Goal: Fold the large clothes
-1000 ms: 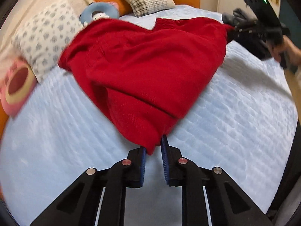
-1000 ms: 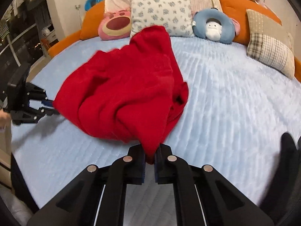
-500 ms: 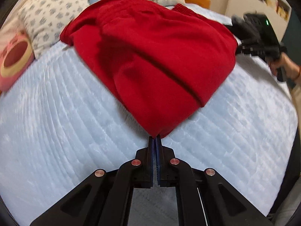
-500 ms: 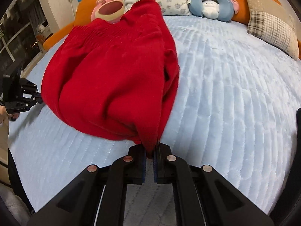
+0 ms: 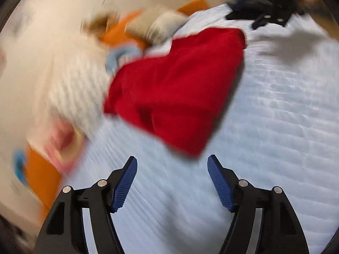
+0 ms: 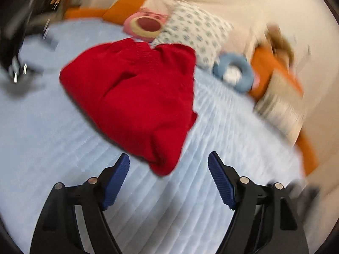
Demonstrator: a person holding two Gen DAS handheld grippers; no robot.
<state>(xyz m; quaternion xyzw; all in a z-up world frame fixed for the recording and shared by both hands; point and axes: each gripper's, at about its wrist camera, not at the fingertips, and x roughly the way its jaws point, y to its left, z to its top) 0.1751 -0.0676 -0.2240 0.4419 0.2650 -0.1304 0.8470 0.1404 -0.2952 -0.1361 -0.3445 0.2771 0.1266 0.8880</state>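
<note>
A red knitted garment lies bunched and folded over on the pale blue quilted bed; it also shows in the right wrist view. My left gripper is open and empty, its blue pads just short of the garment's near corner. My right gripper is open and empty, with the garment's near corner lying between and just beyond its blue pads. The other gripper shows blurred at the far right in the left wrist view and at the far left in the right wrist view. Both views are motion-blurred.
Along the bed's head stand a white patterned pillow, a pink bear cushion, a blue ring cushion, a plaid pillow and an orange bolster. The bed spreads around the garment.
Both grippers have opened and let go of the red garment, which has dropped onto the bed. Both have pulled back and swung, blurring the views.
</note>
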